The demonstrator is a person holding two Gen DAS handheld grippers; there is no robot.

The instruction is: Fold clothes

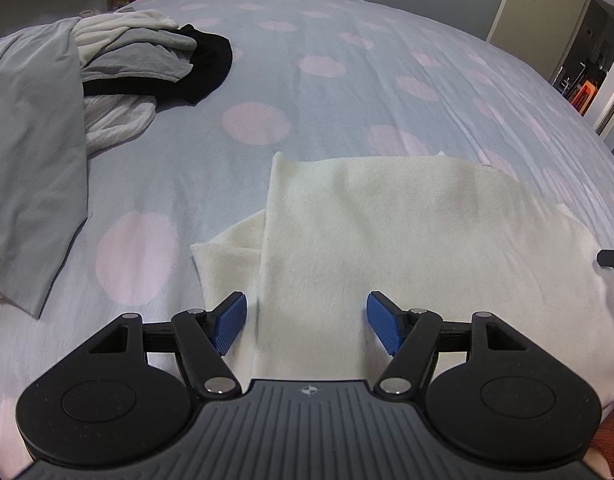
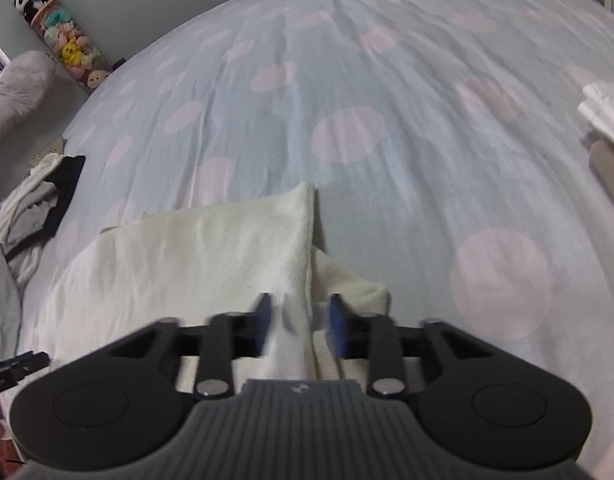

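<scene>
**Grippers poised over cream garment on bed**

Fingers of the left gripper (image 1: pixel 307 322) stood wide apart over the cream garment (image 1: pixel 387 240), which lay partly folded on the dotted bedsheet (image 1: pixel 307 80); the blue pads (image 1: pixel 231 326) gripped nothing. The right gripper (image 2: pixel 301 326) was about half open, its jaws straddling the garment's folded right edge; motion blur hid whether the pads pressed the cloth. A pile of unfolded clothes (image 1: pixel 147 60) lay well apart to the left. White folded cloth (image 2: pixel 605 114) was cut off at the frame's edge.
</scene>
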